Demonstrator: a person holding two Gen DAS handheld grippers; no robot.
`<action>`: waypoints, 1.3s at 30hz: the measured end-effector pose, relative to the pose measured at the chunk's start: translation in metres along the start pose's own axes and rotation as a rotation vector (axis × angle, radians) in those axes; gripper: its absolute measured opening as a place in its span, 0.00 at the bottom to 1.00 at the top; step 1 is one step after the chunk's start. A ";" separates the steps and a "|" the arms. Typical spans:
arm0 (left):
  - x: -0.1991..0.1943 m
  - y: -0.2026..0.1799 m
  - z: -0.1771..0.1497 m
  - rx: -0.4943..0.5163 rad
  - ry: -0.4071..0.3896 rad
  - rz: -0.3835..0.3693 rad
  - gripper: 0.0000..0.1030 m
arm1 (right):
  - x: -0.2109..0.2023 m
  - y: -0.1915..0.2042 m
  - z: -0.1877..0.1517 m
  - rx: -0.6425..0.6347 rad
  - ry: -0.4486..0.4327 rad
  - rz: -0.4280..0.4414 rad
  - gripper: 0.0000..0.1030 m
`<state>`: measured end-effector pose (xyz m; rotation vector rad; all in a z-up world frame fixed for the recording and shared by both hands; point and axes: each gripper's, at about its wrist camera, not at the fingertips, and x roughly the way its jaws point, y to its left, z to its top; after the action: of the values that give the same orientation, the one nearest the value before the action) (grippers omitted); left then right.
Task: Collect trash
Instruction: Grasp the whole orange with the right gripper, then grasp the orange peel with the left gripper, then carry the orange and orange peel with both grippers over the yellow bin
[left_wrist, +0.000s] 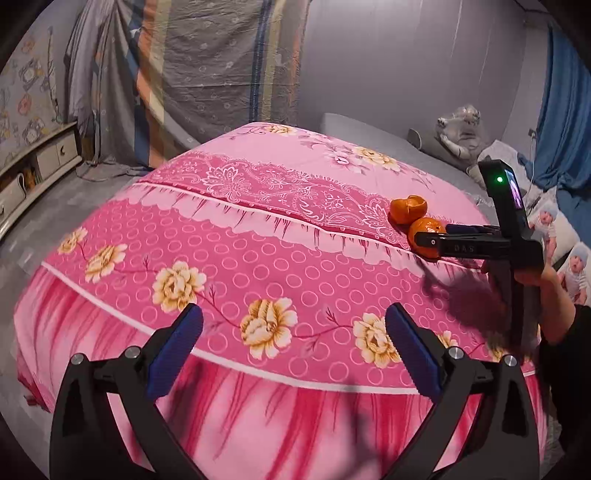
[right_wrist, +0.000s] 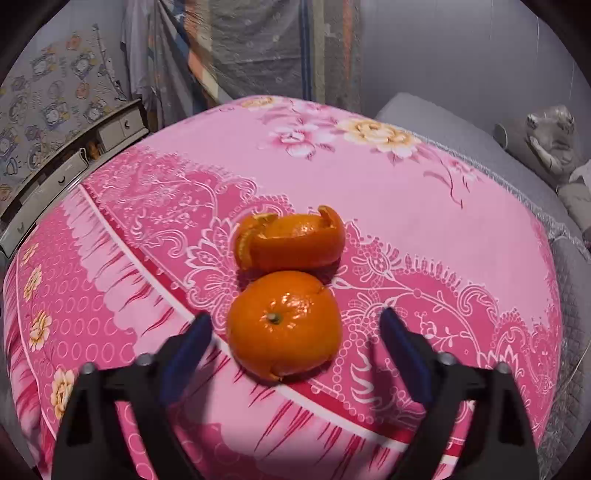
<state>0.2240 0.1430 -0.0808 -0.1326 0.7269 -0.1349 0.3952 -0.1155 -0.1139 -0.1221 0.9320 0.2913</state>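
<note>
From the left wrist view, the left hand-held gripper (left_wrist: 293, 347) hangs wide open over the near edge of the pink floral quilt (left_wrist: 229, 243) and has nothing between its blue pads. Far off to the right of this view, the right hand-held gripper (left_wrist: 441, 236) reaches in from the side, its tips level with the nearer of two pieces of orange peel; whether it touches that piece cannot be told from here. The nearer peel (left_wrist: 424, 238) looks like an almost whole, closed shell, and the opened peel (left_wrist: 408, 208) lies just behind it, apparently touching. From the right wrist view, the right hand-held gripper (right_wrist: 295, 328) is spread wide with nothing gripped, a finger on each side of the closed peel (right_wrist: 284, 325), with a clear gap on both sides. The opened peel (right_wrist: 291, 240), its curled flaps up, sits directly beyond. The step in hand looks like the approach to the first pickup. The next move probably calls for closing gently on the closed peel, since a hollow skin would likely crush or slip, and lifting it without knocking the piece behind. No bin shows in either view.
</note>
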 end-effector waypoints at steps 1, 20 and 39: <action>0.003 -0.003 0.005 0.025 0.001 -0.007 0.92 | 0.003 -0.002 0.000 0.021 0.017 0.019 0.56; 0.168 -0.153 0.100 0.515 0.199 -0.291 0.92 | -0.160 -0.079 -0.114 0.308 -0.151 0.333 0.42; 0.171 -0.161 0.106 0.429 0.214 -0.312 0.31 | -0.220 -0.093 -0.175 0.419 -0.248 0.371 0.42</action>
<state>0.4091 -0.0363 -0.0865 0.1825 0.8710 -0.6049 0.1648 -0.2864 -0.0428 0.4683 0.7466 0.4356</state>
